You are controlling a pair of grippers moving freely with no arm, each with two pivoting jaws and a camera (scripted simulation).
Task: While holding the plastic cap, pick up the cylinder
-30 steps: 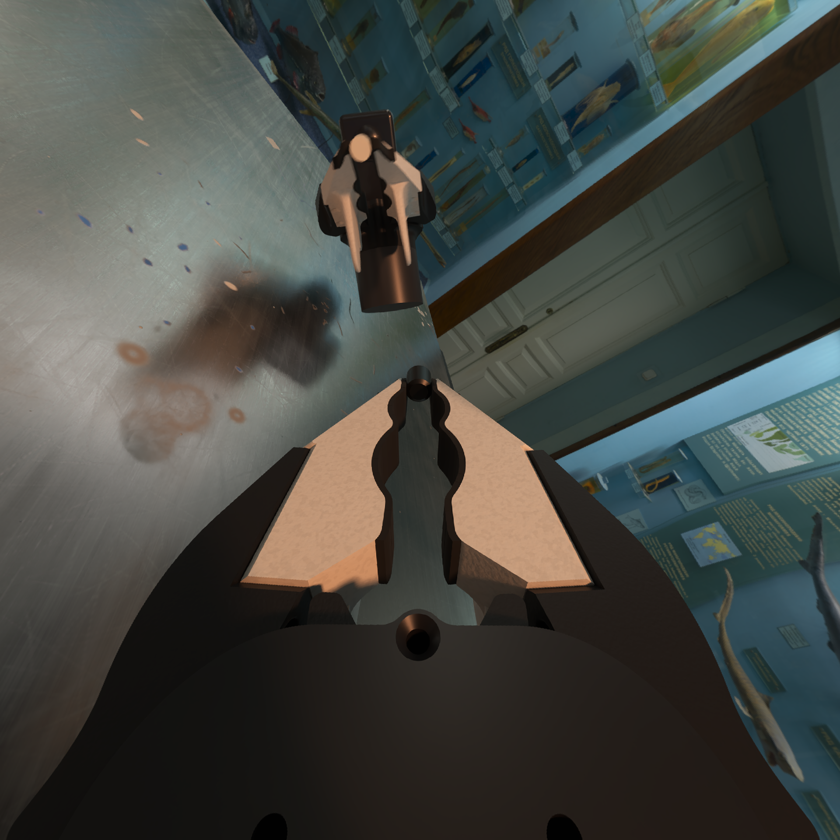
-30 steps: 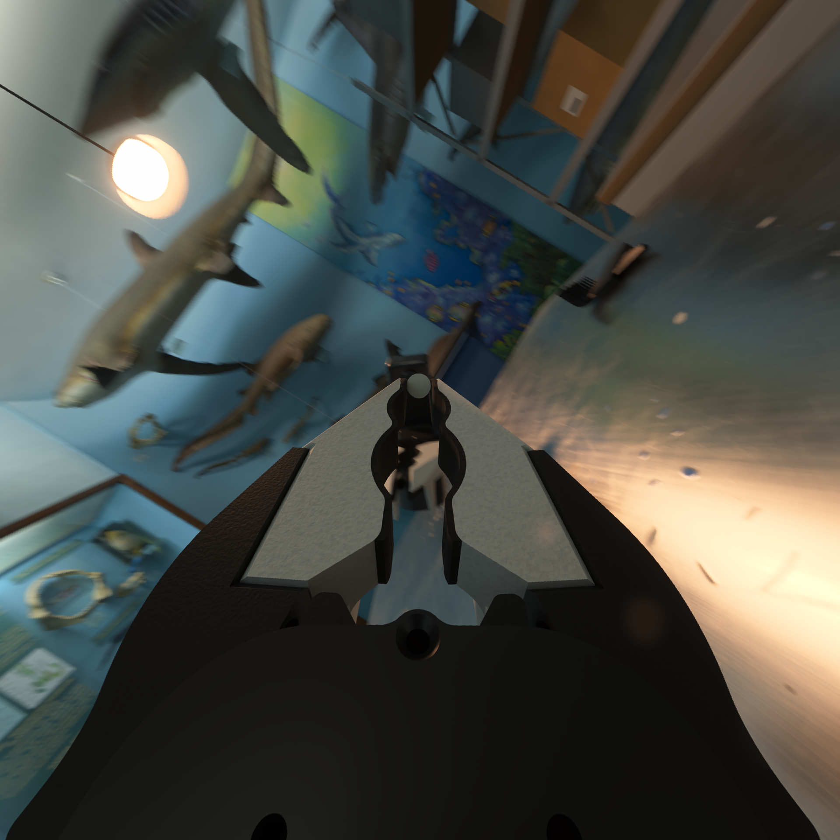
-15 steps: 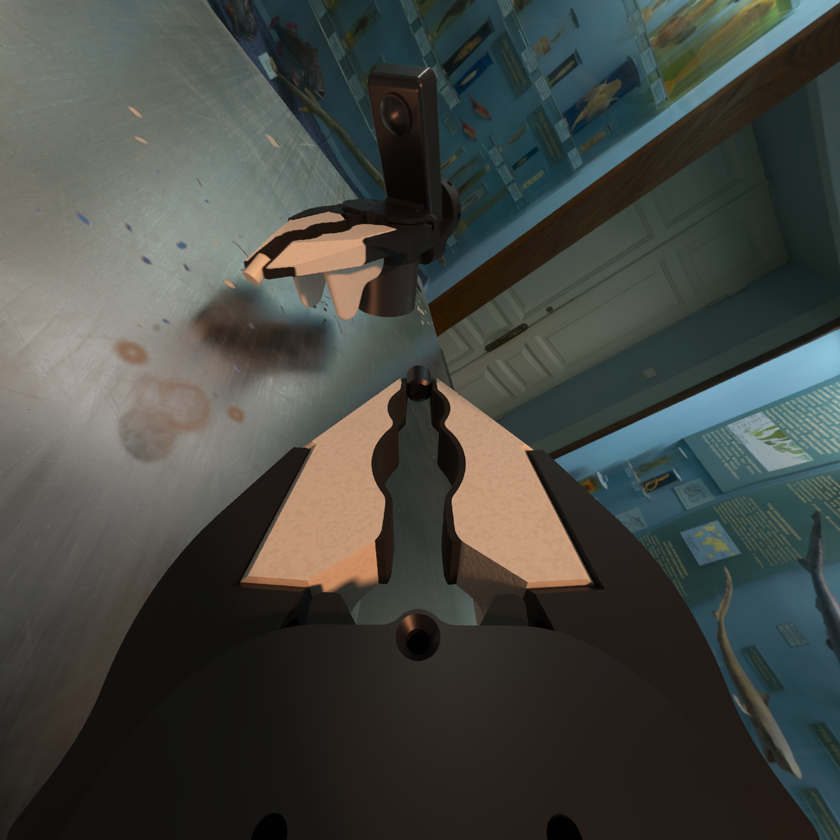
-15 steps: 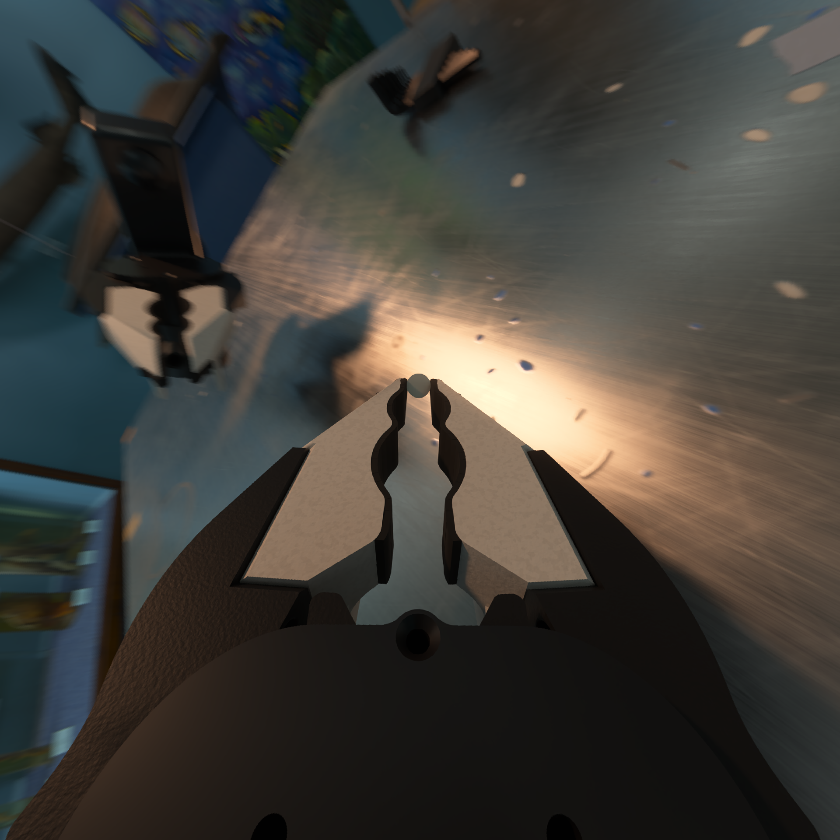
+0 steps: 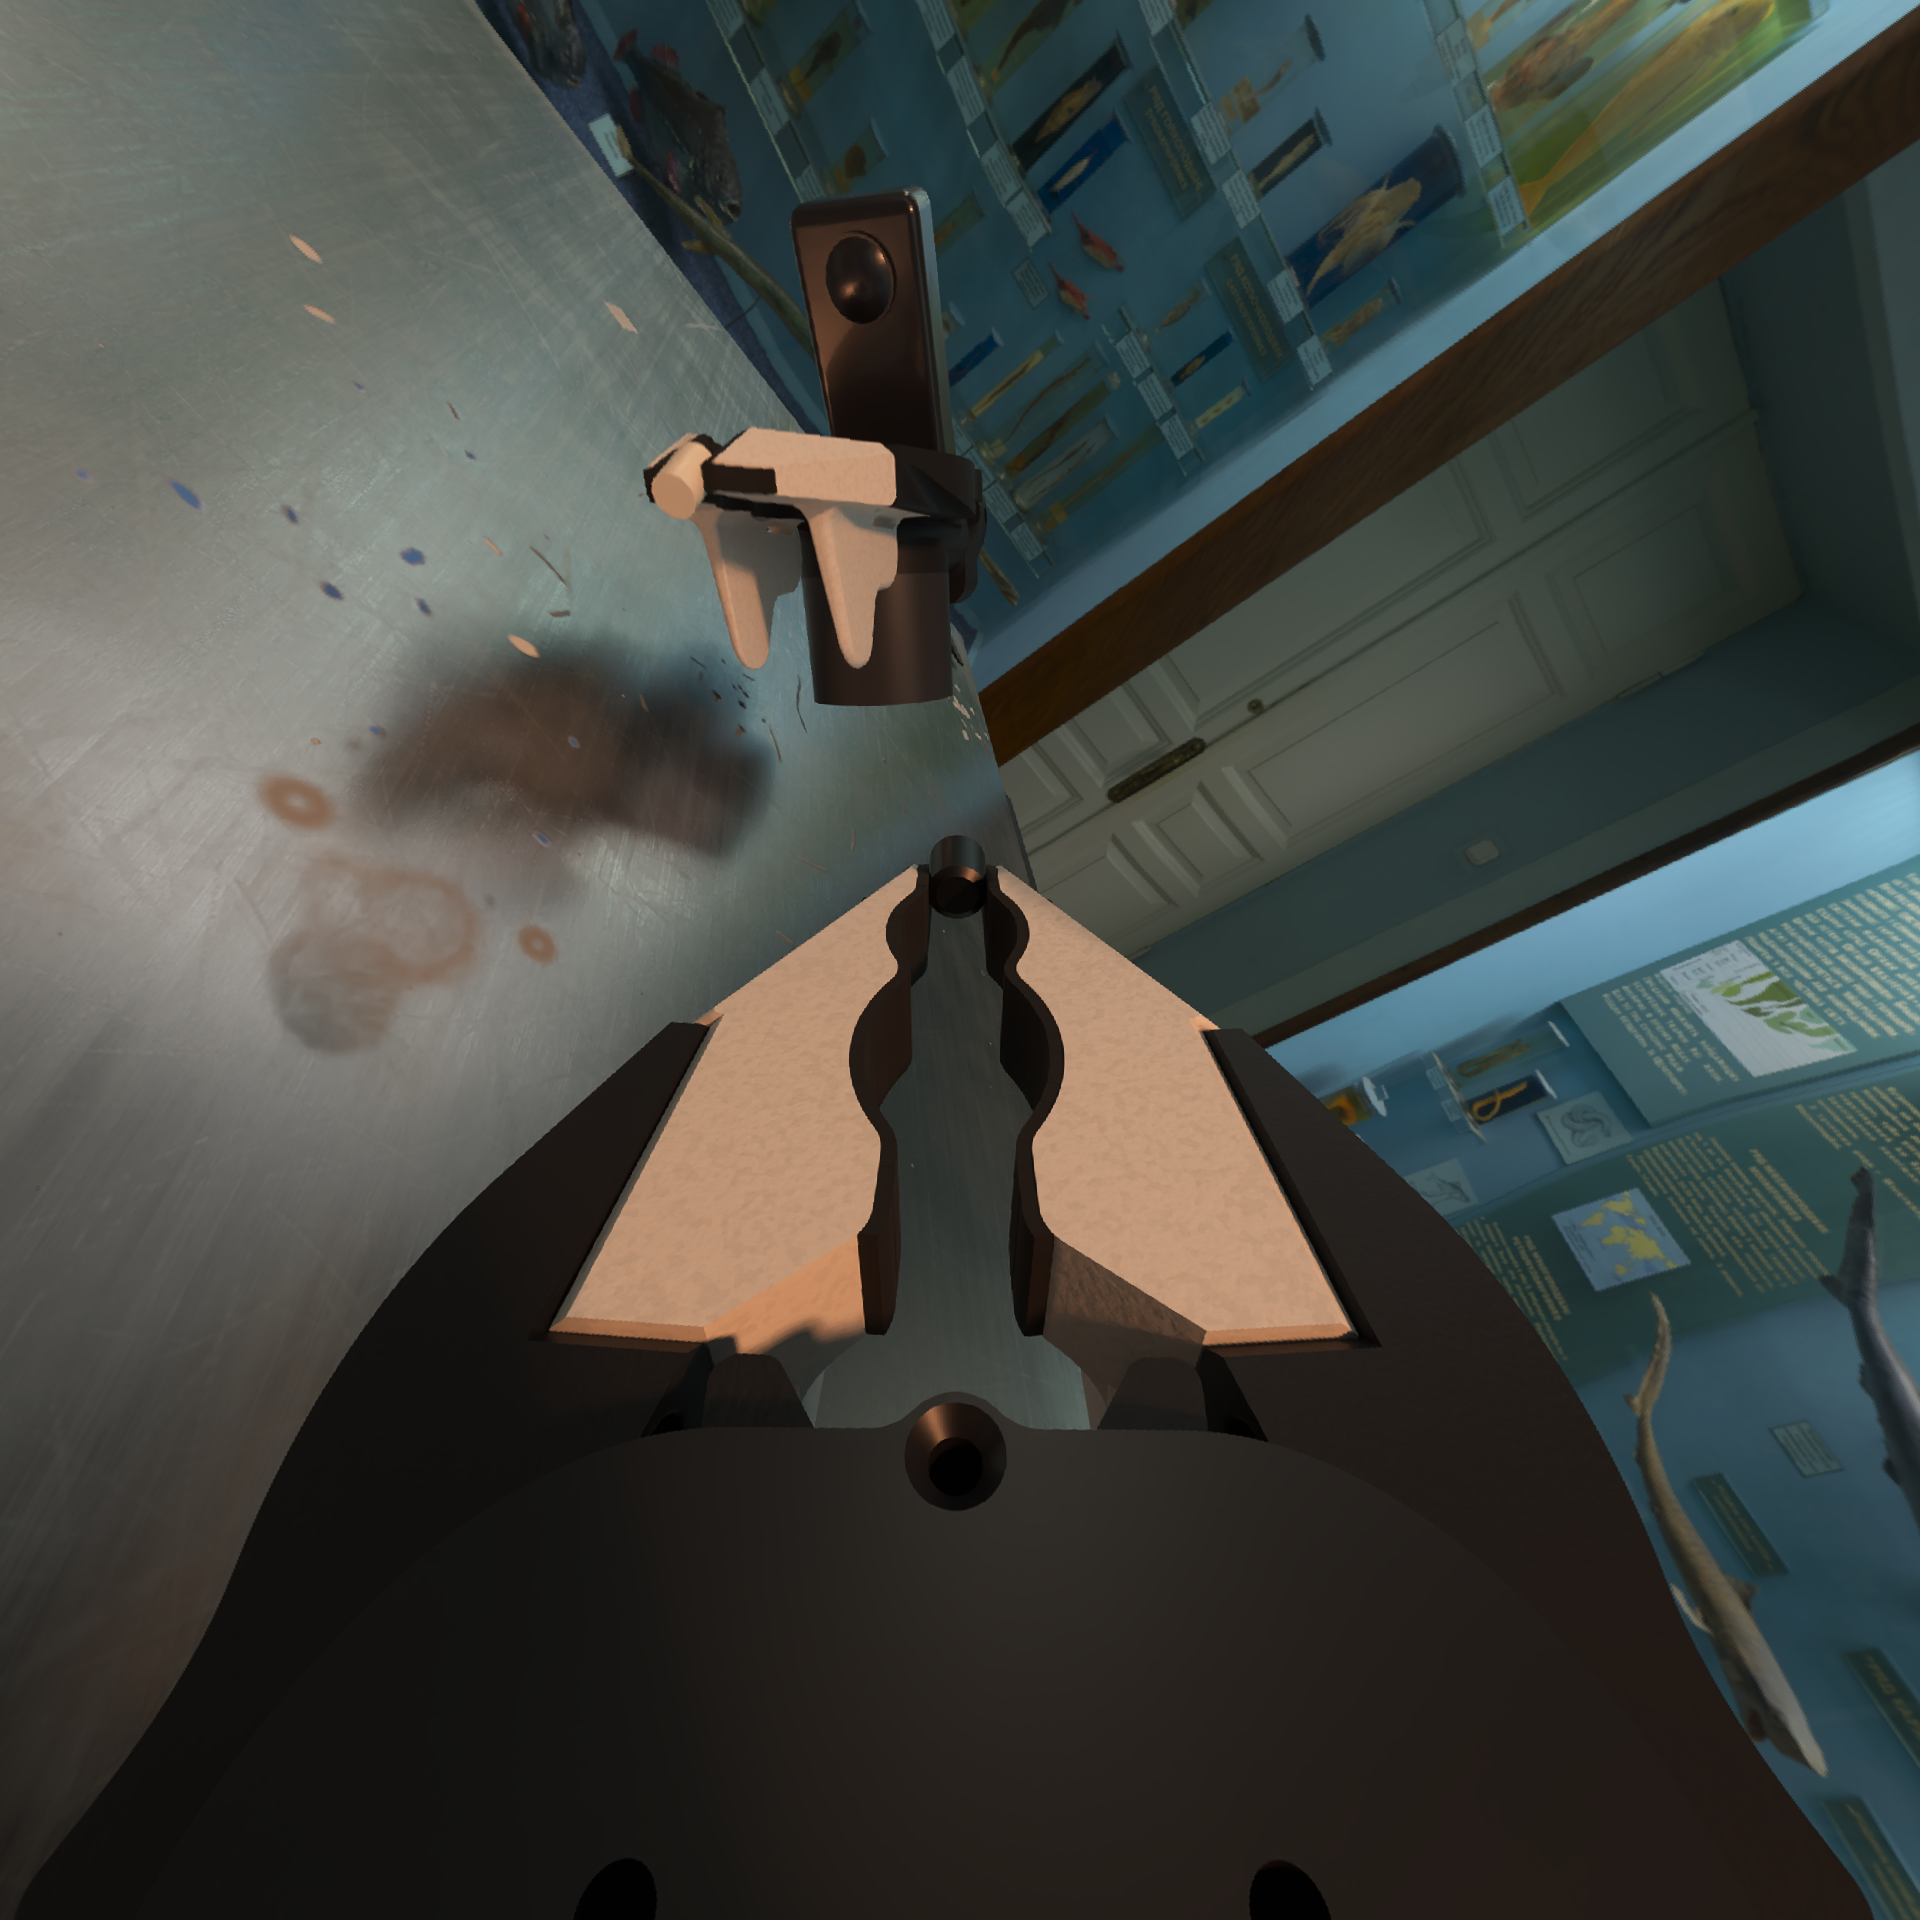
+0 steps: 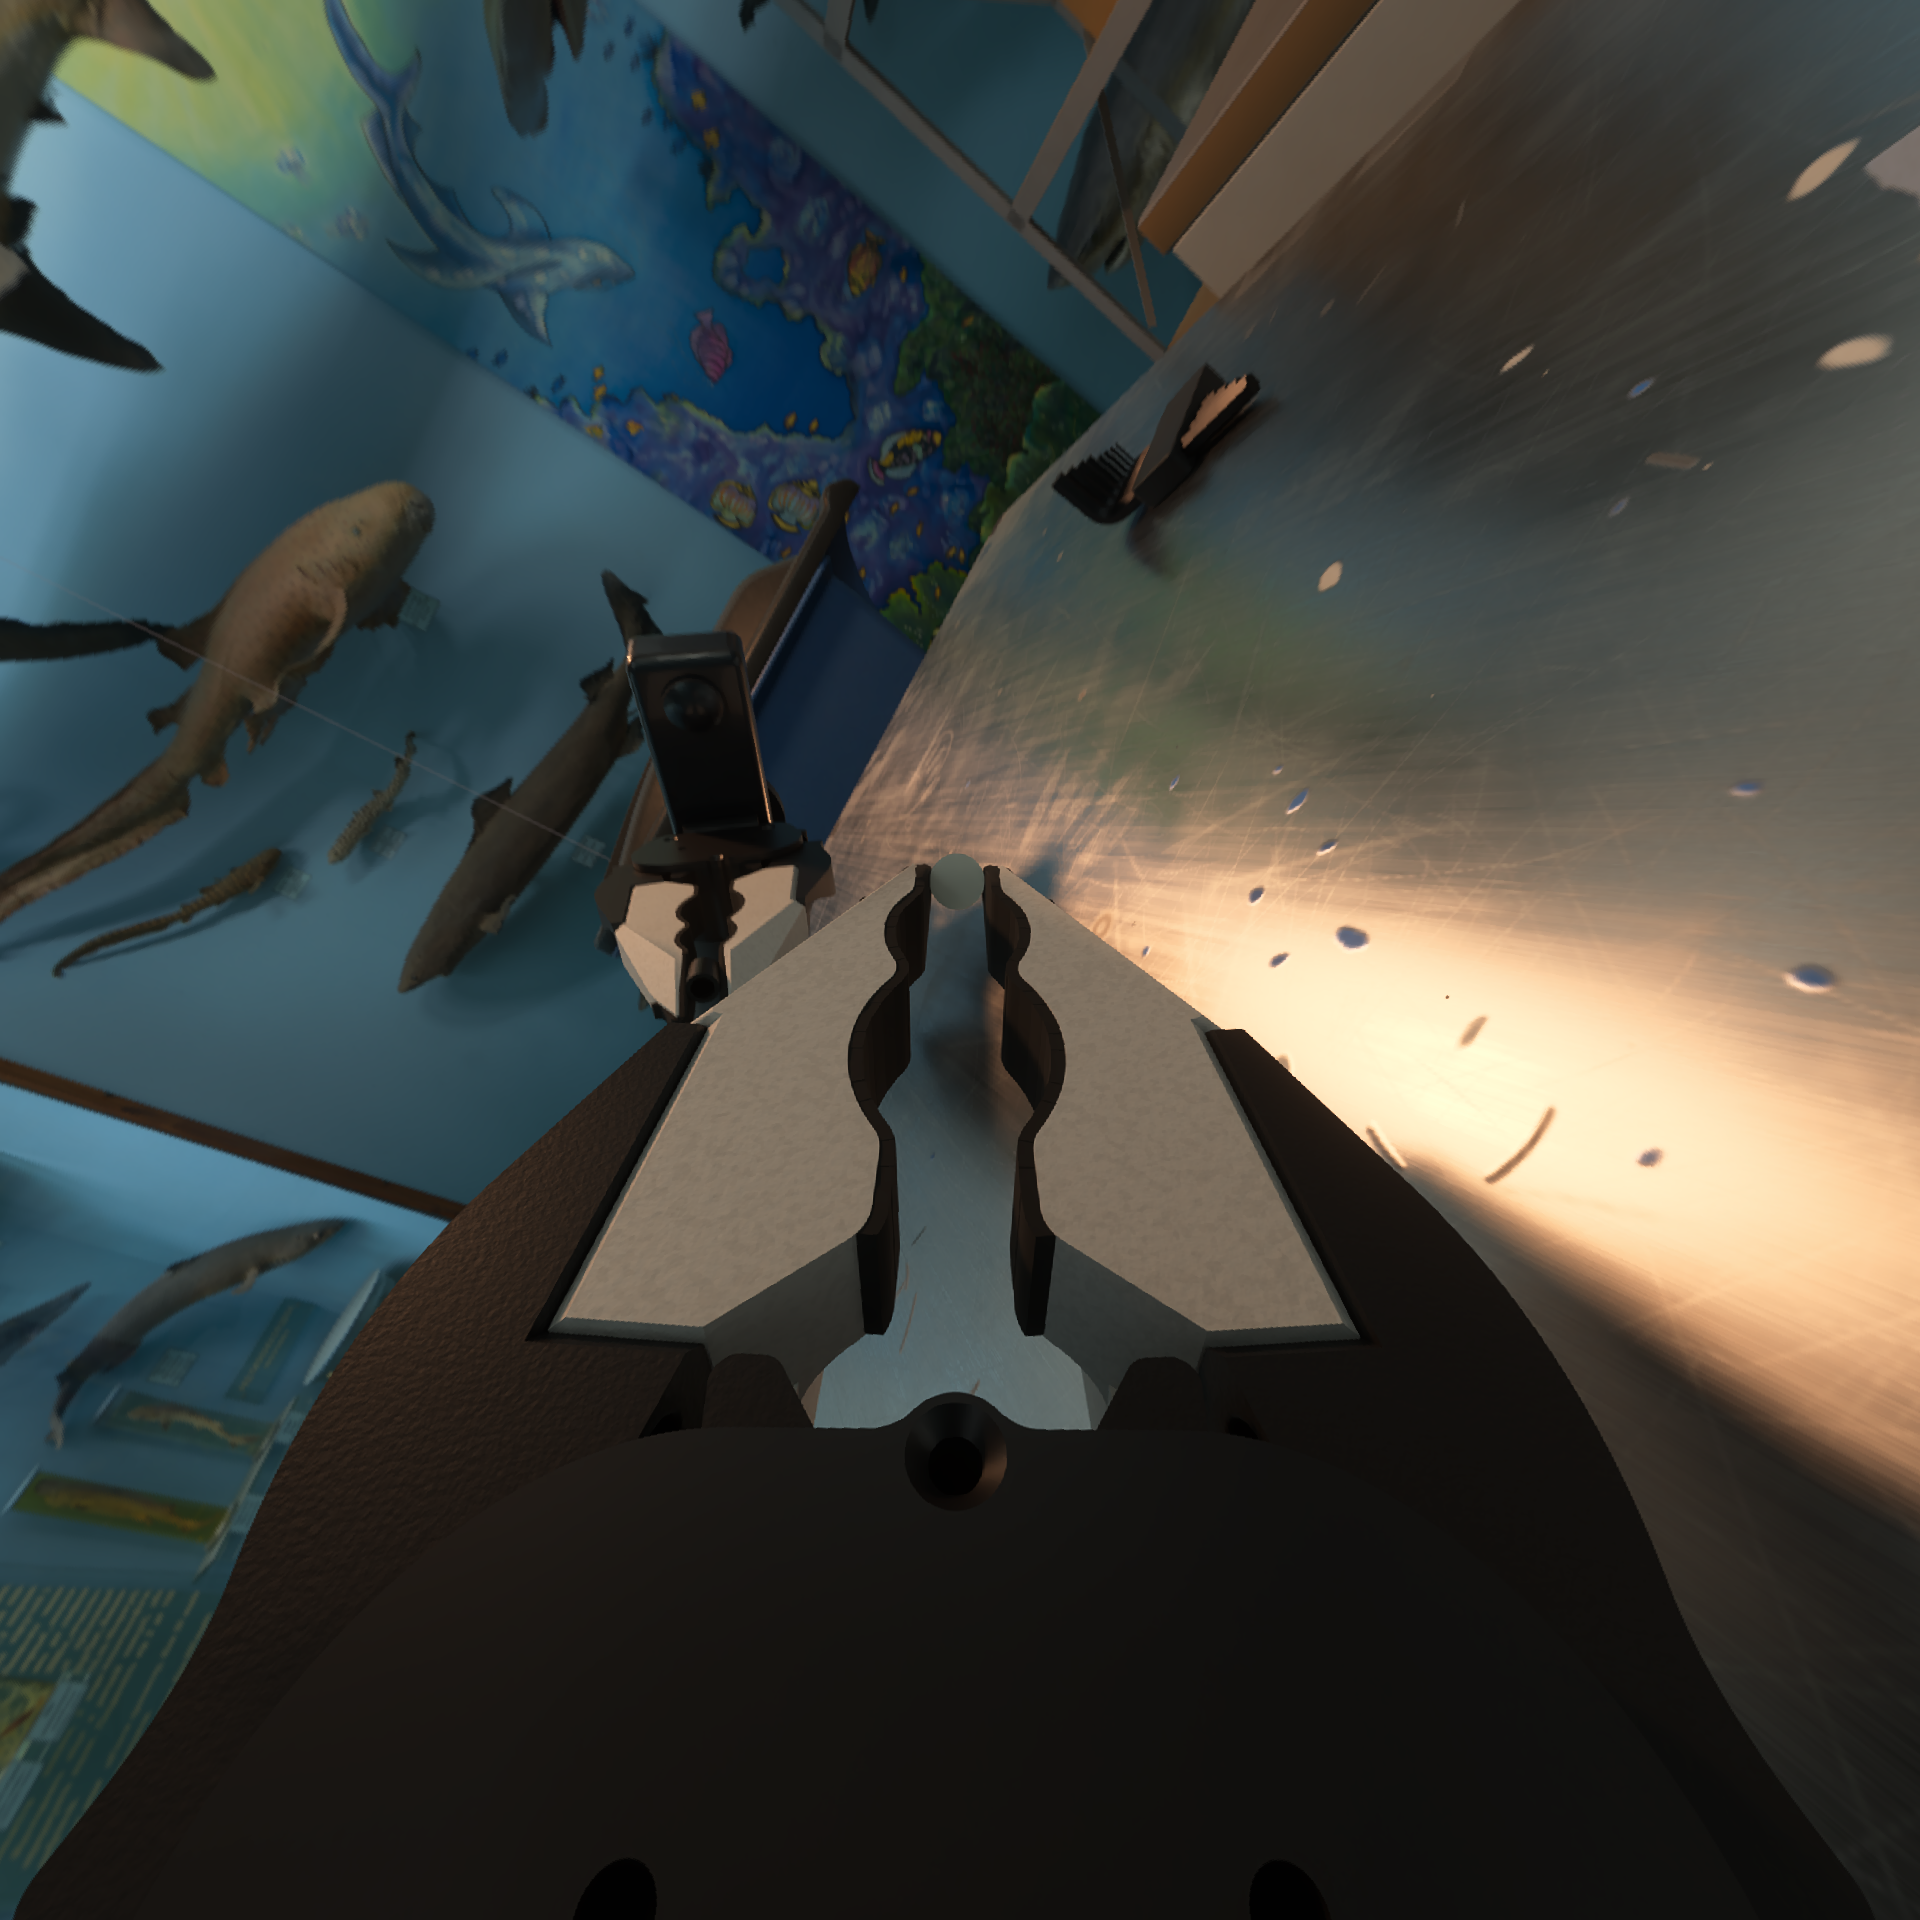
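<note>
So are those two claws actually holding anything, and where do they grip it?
Yes. The left gripper pinches a small black plastic cap at its fingertips; the right gripper pinches a pale cylinder the same way.

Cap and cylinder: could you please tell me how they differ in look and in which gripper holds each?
Colour: the cap is dark, nearly black; the cylinder is pale, off-white.
Form: the cap shows a hollow, open end; the cylinder's end looks solid and flat.
Holder: the cap sits in the left gripper; the cylinder sits in the right gripper.
Shared: both are small and round, each pinched at the very tips of nearly closed jaws.
</note>
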